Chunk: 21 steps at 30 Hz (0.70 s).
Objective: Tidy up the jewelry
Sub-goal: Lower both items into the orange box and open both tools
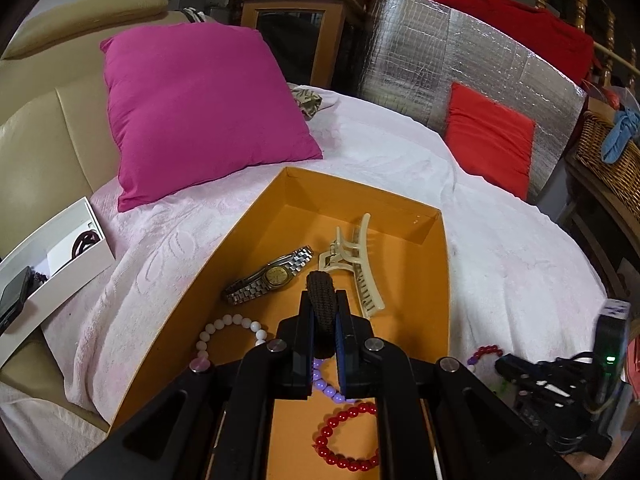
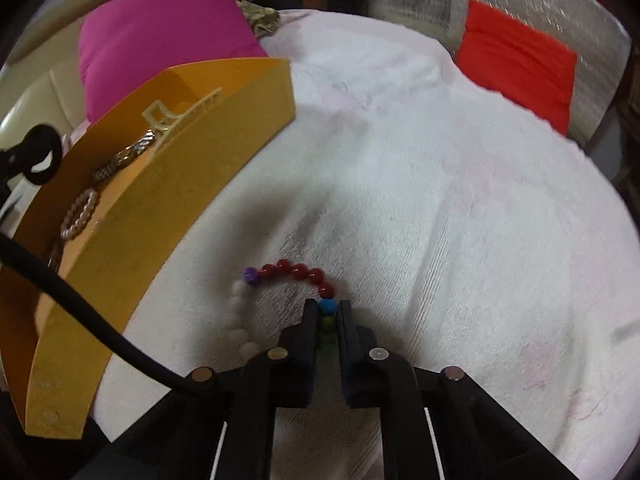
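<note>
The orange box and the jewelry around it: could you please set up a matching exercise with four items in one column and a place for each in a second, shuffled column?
Items:
1. wristwatch
2. brown woven band
3. multicolored bead bracelet
4. hair claw clip

Places:
A. on the white towel, outside the orange box, pinched by the right gripper
B. pinched by the left gripper over the box
C. on the box floor, beside the watch, toward the far end
D. on the box floor, just beyond the white bead bracelet

Pairs: 1-D, 2-B, 3-A, 4-C
</note>
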### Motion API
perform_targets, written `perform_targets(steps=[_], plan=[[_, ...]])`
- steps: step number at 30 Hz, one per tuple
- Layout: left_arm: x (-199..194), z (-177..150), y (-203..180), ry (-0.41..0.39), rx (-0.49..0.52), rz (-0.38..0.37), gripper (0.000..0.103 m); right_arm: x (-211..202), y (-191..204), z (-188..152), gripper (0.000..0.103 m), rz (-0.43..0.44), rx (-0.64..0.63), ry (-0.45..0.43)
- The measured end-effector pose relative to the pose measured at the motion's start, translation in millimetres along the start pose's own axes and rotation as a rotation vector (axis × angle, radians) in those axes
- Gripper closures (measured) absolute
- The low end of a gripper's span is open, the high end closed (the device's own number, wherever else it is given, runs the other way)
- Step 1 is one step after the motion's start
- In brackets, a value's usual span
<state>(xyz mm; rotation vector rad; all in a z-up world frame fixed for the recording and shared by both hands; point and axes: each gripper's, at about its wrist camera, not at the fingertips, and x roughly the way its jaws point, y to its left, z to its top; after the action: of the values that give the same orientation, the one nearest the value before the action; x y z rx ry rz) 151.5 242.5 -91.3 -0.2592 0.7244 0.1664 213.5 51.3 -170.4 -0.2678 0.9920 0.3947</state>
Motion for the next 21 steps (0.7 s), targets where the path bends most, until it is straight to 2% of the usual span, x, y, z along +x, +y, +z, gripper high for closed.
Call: perform_targets(steps=[3, 7, 12, 16, 21], plan=[[0, 1, 2, 0.001, -0.006, -0.004, 0.094, -20, -4, 1, 0.093, -0.014, 0.017, -0.076], [2, 2, 5, 0.007, -0.009, 0.000, 0.094, -51, -12, 10, 0.093, 0.013, 0.078, -0.185], [5, 0, 10, 0.023, -0.016, 0.013, 0.094, -87, -4, 25, 0.093, 0.109, 0.108, -0.282], [8, -1, 18, 0.039, -0.034, 0.021, 0.094, -90, 22, 50, 0.093, 0.183, 0.086, -0.291], [17, -3, 25, 0.081, -0.050, 0.019, 0.094, -73, 61, 68, 0.093, 0.213, 0.016, -0.255]])
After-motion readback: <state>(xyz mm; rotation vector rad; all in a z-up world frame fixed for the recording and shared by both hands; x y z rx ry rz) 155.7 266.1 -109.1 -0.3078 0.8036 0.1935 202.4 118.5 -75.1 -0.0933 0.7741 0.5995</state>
